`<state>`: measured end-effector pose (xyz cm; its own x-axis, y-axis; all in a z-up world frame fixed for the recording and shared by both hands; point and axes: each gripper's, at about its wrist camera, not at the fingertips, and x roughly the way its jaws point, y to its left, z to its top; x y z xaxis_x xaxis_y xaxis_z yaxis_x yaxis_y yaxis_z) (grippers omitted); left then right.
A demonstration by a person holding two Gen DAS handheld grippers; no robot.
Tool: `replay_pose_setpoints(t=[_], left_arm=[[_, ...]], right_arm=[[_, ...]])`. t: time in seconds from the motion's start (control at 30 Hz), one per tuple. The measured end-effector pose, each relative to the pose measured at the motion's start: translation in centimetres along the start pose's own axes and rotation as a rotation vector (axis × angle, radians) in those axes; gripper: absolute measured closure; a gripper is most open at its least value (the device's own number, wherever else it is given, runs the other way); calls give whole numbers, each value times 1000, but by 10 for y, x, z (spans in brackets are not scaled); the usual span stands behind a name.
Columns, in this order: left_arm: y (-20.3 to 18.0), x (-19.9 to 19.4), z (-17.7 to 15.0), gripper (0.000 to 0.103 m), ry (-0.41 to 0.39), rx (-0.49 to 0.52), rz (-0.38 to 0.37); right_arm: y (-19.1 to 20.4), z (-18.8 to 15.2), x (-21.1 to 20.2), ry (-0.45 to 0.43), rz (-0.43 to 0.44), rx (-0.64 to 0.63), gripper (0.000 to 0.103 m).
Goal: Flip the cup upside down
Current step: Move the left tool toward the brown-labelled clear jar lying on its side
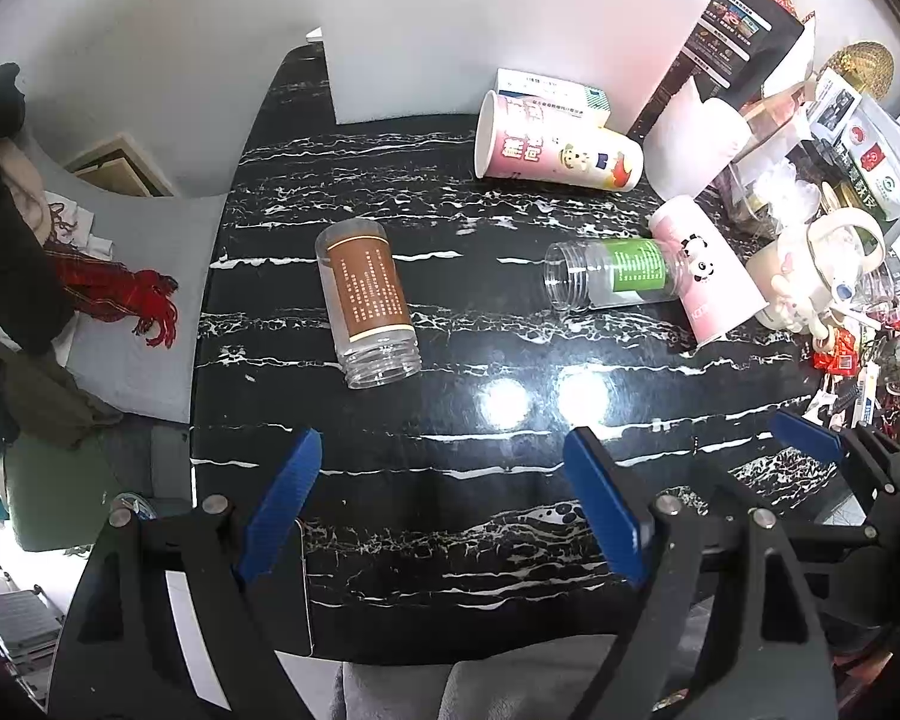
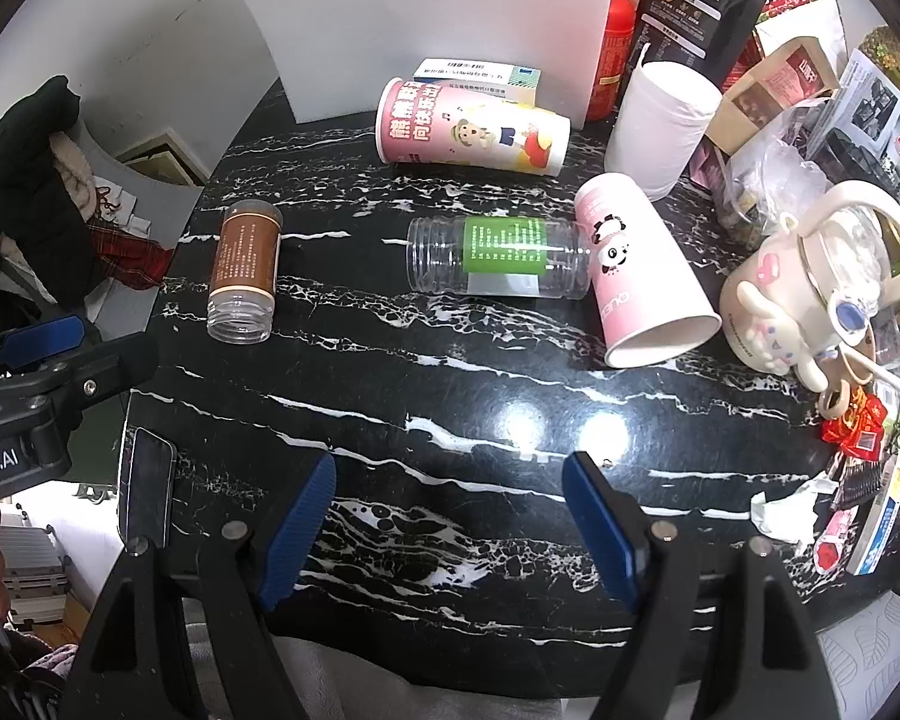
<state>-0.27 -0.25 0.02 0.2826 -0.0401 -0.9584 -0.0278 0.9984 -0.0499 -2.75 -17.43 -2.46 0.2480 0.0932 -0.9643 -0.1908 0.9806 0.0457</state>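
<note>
Start of task — nothing flipped | we hold left gripper (image 1: 444, 504) and right gripper (image 2: 450, 516) spread wide, empty, near table (image 2: 390, 420) edge | four cups lie sideways mid-table — panda cup (image 2: 636, 276) nearest the right | all flipping remains, we judge

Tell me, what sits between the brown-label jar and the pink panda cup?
A clear jar with a green label, lying on its side on the black marble table, its base end touching the panda cup. The brown-label jar lies apart. The right wrist view shows it best.
</note>
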Motion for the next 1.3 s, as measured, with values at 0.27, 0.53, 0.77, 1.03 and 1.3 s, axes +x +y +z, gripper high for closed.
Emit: replay_pose_setpoints(t=[0.27,0.53,0.77,1.03,1.3], left_arm=[[0,0,0,21,1,-1,-1],[1,2,-2,21,7,-3,-2],[1,3,-3,21,10,-3,-2],[2,8,1,21,25,-6,-4],[3,10,1,21,29,-5,-2]], right_arm=[[1,0,1,4,1,-2,25],[1,-1,2,7,0,0,25],[0,-1,4,13,2,2,25],[1,-1,6,23,2,5,25],[0,0,7,26,1,6,25]])
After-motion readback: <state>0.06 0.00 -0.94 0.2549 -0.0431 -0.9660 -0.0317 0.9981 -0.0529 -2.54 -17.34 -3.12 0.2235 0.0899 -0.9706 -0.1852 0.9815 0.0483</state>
